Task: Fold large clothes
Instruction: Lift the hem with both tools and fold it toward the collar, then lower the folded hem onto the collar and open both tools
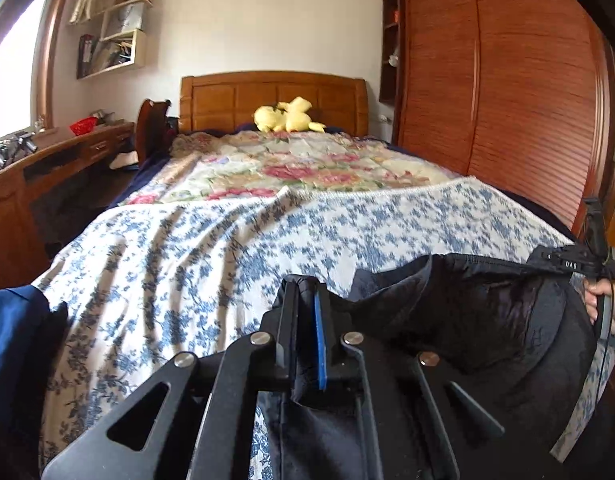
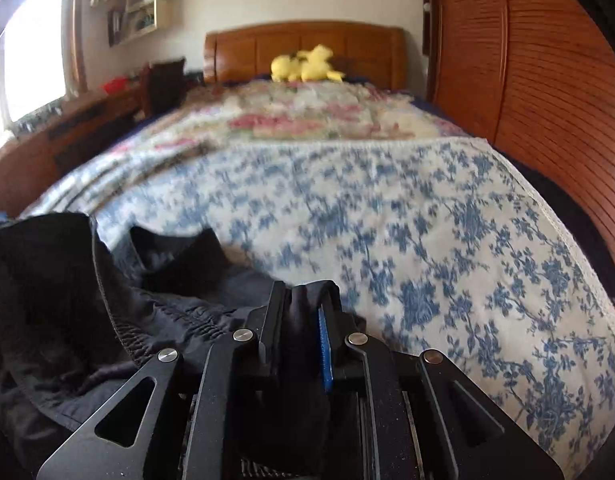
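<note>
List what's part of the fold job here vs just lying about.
In the job:
- black garment, held at both ends
- left claw, shut on it
- right claw, shut on it
- blue-flowered bedspread, the folding surface

Lying about:
- yellow plush toy by the headboard
- pink floral quilt
- blue cloth at the left edge
- desk
- wall shelves
- wardrobe

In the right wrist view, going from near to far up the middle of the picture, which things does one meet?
right gripper shut on the black garment → blue-flowered blanket → pink floral quilt → yellow plush toy → wooden headboard
</note>
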The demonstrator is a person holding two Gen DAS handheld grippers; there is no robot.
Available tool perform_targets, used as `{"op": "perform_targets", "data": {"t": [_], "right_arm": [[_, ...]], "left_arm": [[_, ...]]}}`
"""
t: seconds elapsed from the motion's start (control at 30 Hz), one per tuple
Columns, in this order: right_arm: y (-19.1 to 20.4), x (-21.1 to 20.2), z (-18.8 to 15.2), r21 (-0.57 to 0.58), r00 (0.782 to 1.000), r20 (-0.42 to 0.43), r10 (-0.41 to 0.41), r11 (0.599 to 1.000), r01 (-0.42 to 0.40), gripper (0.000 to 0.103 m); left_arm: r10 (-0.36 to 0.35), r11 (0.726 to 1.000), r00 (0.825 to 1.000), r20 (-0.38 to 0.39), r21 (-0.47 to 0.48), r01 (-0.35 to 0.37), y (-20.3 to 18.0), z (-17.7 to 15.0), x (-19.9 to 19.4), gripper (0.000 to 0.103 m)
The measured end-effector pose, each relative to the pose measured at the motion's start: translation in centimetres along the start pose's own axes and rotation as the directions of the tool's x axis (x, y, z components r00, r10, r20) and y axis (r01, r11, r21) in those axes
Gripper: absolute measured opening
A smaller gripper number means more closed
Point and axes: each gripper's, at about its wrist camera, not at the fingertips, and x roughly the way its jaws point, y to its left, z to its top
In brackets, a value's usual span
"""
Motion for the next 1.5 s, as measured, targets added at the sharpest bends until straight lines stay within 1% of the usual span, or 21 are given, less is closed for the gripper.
{"op": "perform_targets", "data": {"t": [0.03, 0.1, 0.13, 0.17, 0.2, 0.27, 0.3, 0.33, 0.47, 0.57, 0.67, 0.8, 0.9, 0.97, 1.03, 1.13, 1.3, 1.5], "right_arm": [[0.2, 0.1, -0.1, -0.004, 1.000, -0.006, -0.008, 1.000, 0.008, 0.013], [0.2, 0.1, -0.2, 0.013, 1.000, -0.015, -0.015, 1.000, 0.015, 0.019], [0.2, 0.1, -0.2, 0.029, 1.000, -0.023, -0.020, 0.999, 0.021, 0.022], [0.3, 0.1, 0.0, 0.032, 0.999, -0.027, -0.031, 0.999, 0.032, 0.030], [0.5, 0.0, 0.2, 0.026, 0.998, -0.026, -0.051, 0.998, 0.051, 0.043], [1.1, -0.7, 0.9, -0.005, 0.994, 0.008, -0.105, 0.994, 0.105, 0.057], [1.4, -1.1, 1.3, -0.013, 0.993, 0.024, -0.117, 0.993, 0.117, 0.059], [1.6, -1.4, 1.7, -0.016, 0.993, 0.029, -0.117, 0.993, 0.117, 0.060], [4.4, -1.7, 2.8, -0.066, 0.998, 0.027, -0.061, 0.996, 0.063, 0.062], [7.5, -1.5, 3.2, -0.120, 1.000, 0.023, 0.003, 0.993, -0.001, 0.062], [11.0, -1.0, 3.4, -0.164, 0.997, 0.009, 0.078, 0.984, -0.076, 0.062], [15.2, 0.5, 3.5, -0.230, 0.989, -0.041, 0.142, 0.962, -0.148, 0.062], [17.6, 2.3, 3.2, -0.266, 0.983, -0.101, 0.154, 0.948, -0.176, 0.062], [18.1, 2.9, 3.1, -0.269, 0.981, -0.115, 0.155, 0.946, -0.181, 0.062], [17.7, 3.4, 3.0, -0.261, 0.983, -0.120, 0.141, 0.951, -0.169, 0.062], [15.7, 4.2, 3.0, -0.225, 0.984, -0.138, 0.109, 0.965, -0.139, 0.062], [10.2, 4.8, 3.2, -0.164, 0.990, -0.137, 0.013, 0.986, -0.036, 0.062], [3.9, 5.7, 2.8, -0.104, 0.984, -0.153, -0.091, 0.992, 0.075, 0.062]], "left_arm": [[-0.014, 1.000, 1.000, -0.011, -0.005, 0.014, 0.1, -0.2, 0.4, 0.007], [-0.019, 0.999, 0.999, -0.031, -0.030, 0.018, 0.5, -0.4, 1.1, 0.009], [-0.023, 0.999, 0.999, -0.035, -0.028, 0.022, 0.6, -0.7, 1.3, 0.010], [-0.031, 0.999, 0.999, -0.034, -0.022, 0.031, 0.6, -0.8, 1.4, 0.012], [-0.038, 0.999, 0.999, -0.037, -0.015, 0.037, 0.6, -1.0, 1.4, 0.017], [-0.043, 0.999, 0.998, -0.042, -0.009, 0.043, 0.8, -1.2, 1.3, 0.024], [-0.044, 0.999, 0.998, -0.045, -0.008, 0.044, 0.9, -1.3, 1.3, 0.027], [-0.049, 0.999, 0.998, -0.048, -0.006, 0.049, 1.0, -1.5, 1.2, 0.027], [-0.070, 0.998, 0.996, -0.061, -0.007, 0.070, 1.5, -2.1, 1.0, 0.033], [-0.061, 0.998, 0.996, -0.064, -0.009, 0.060, 1.9, -2.5, 0.9, 0.035], [-0.062, 0.998, 0.996, -0.070, -0.008, 0.062, 2.1, -2.8, 0.7, 0.036], [-0.062, 0.998, 0.995, -0.080, 0.004, 0.063, 2.2, -3.2, 0.6, 0.039], [-0.063, 0.998, 0.994, -0.088, 0.016, 0.064, 2.2, -3.4, 0.7, 0.039], [-0.066, 0.997, 0.993, -0.096, 0.020, 0.068, 2.2, -3.6, 0.9, 0.039], [-0.067, 0.997, 0.992, -0.103, 0.023, 0.070, 2.3, -3.7, 1.2, 0.039], [-0.079, 0.997, 0.991, -0.112, 0.011, 0.081, 2.8, -3.9, 1.7, 0.039], [-0.085, 0.996, 0.988, -0.129, 0.006, 0.087, 3.7, -3.0, 3.2, 0.039], [-0.065, 0.997, 0.981, -0.182, 0.020, 0.070, 4.4, -2.5, 5.9, 0.039]]}}
